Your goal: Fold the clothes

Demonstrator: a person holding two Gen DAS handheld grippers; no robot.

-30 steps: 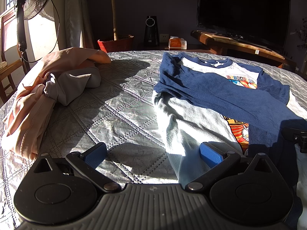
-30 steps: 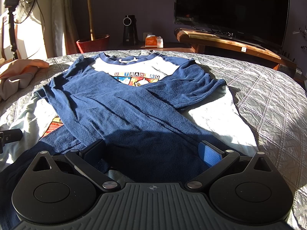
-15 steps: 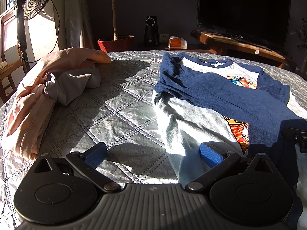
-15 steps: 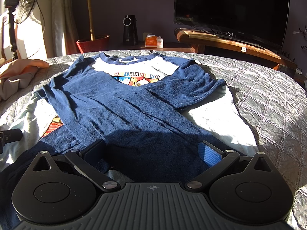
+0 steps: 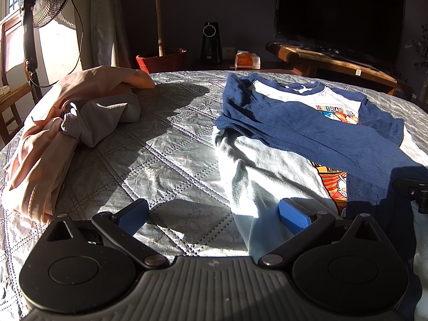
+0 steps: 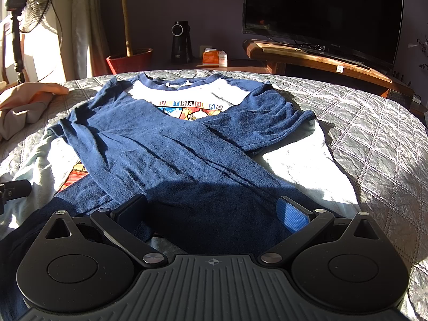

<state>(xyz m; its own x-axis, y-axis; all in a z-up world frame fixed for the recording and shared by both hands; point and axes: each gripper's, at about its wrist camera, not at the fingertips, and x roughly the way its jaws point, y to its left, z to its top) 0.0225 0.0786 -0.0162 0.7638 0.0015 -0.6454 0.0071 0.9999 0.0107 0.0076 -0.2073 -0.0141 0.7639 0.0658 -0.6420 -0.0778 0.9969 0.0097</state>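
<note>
Shirt [image 6: 171,144] lies flat on my quilted bed [image 5: 149,155], blue sleeves crossed over the print. Left gripper [image 5: 214,212] spread wide at its hem edge, right gripper [image 6: 212,211] likewise, apparently holding nothing. Peach clothes pile [image 5: 53,133] well left.

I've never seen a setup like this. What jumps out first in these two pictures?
A white shirt with long navy sleeves folded across its cartoon print lies flat on the grey quilted bedspread, lit by hard sun. Both grippers, the left gripper and the right gripper, sit open at its near hem. To the left lies a crumpled pile of peach and grey clothes; a dark television stands behind.
</note>
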